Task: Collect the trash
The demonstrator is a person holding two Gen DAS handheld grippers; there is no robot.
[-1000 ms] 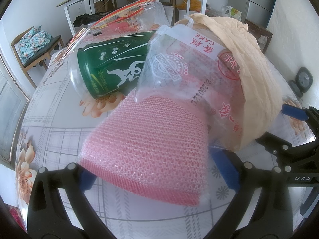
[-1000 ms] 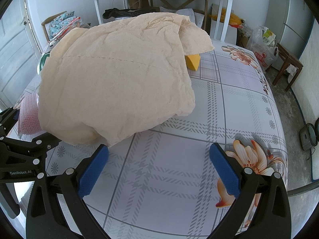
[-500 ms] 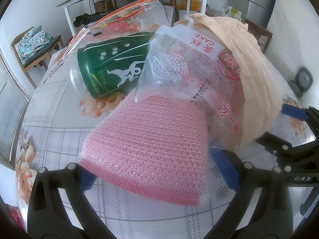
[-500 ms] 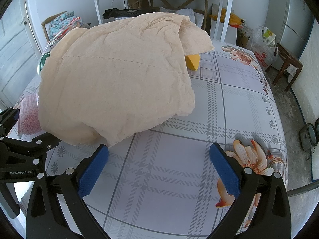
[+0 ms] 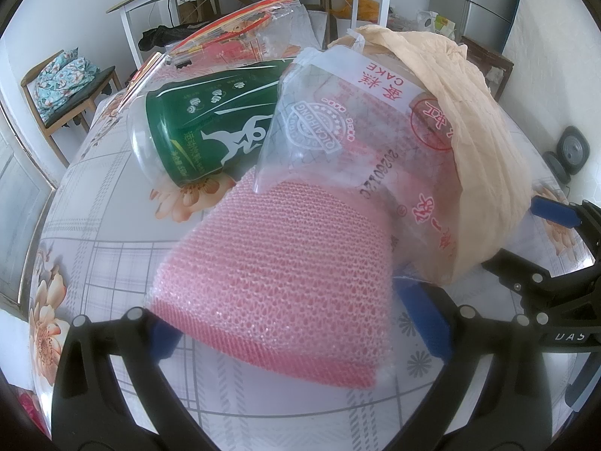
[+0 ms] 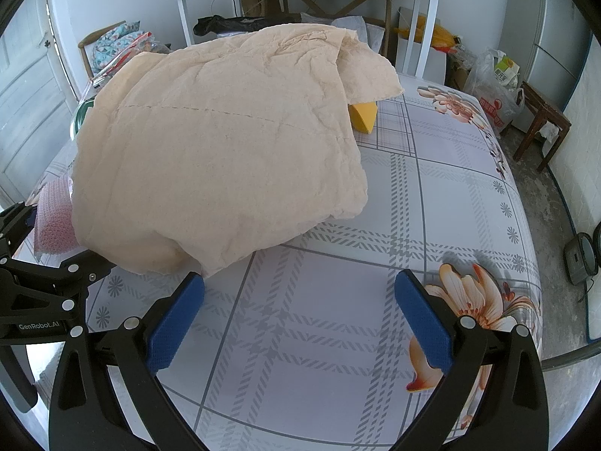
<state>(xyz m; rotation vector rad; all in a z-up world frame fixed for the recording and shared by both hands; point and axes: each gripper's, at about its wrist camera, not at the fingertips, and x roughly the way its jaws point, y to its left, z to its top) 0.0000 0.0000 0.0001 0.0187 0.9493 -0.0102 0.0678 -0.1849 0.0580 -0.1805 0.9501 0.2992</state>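
Biggest thing on the table [image 6: 432,195] is the crumpled beige paper [image 6: 225,150]. It sits straight ahead of the right gripper [image 6: 298,315], its near edge just past the left pad. That gripper's jaws stand wide apart with nothing between them, only checked cloth.

Next down, the pink mesh pad [image 5: 285,263] in clear wrap. It lies right between the jaws of the left gripper [image 5: 300,332], which are spread wide. Whether either pad touches it, I cannot tell. Nothing is grasped.

Lying partly over the pink pad's far end is the clear cake wrapper [image 5: 345,127] with red print. Farther out and to the left of it is the green can [image 5: 210,124], on its side inside clear plastic. Beyond that is a red-and-clear snack bag [image 5: 240,37].

Smallest of all is a yellow box [image 6: 362,116], peeking out from under the paper's far right corner.

Progress? By my reading, barely begun. The trash is heaped together on the table, nothing is lifted, and no bin shows in either view. Everything is left to pick up.

The left wrist view gives the can, wrapper and snack bag plainly. The right wrist view hides them almost entirely behind the paper, showing just a sliver of pink, but it alone reveals the yellow box and the bare cloth on the right.
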